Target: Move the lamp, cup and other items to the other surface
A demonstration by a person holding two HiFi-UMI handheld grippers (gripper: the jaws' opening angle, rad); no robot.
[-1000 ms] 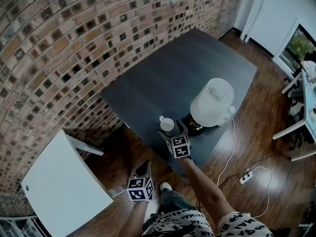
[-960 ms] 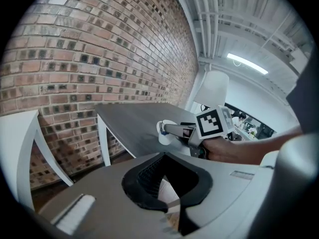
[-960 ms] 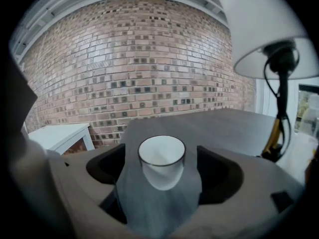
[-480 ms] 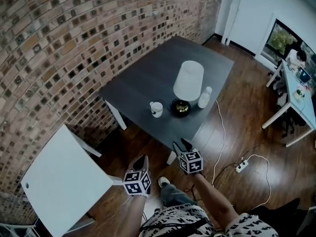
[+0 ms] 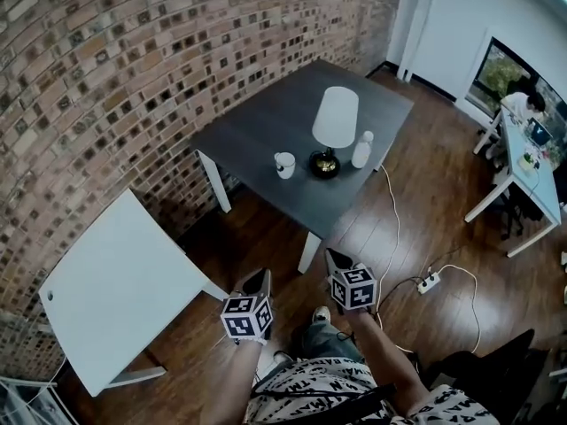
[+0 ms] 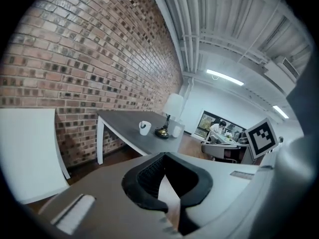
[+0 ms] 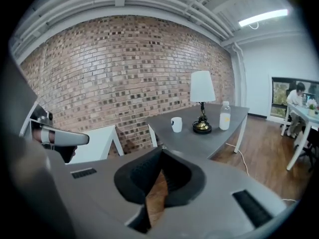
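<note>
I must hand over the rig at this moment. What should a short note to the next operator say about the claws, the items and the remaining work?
Left claw: shut, empty, held near the body, away from both tables.
Right claw: has just closed, with nothing between its jaws; shut, also near the body.
Items: lamp, cup and bottle all stand on the dark table. A white cord runs from that table down to a power strip on the floor.
Done: none of them is on the white table yet.
Left: carry all three over; probably mind the cord with the lamp.

Right hand-held gripper (image 5: 337, 258) just closed, empty
</note>
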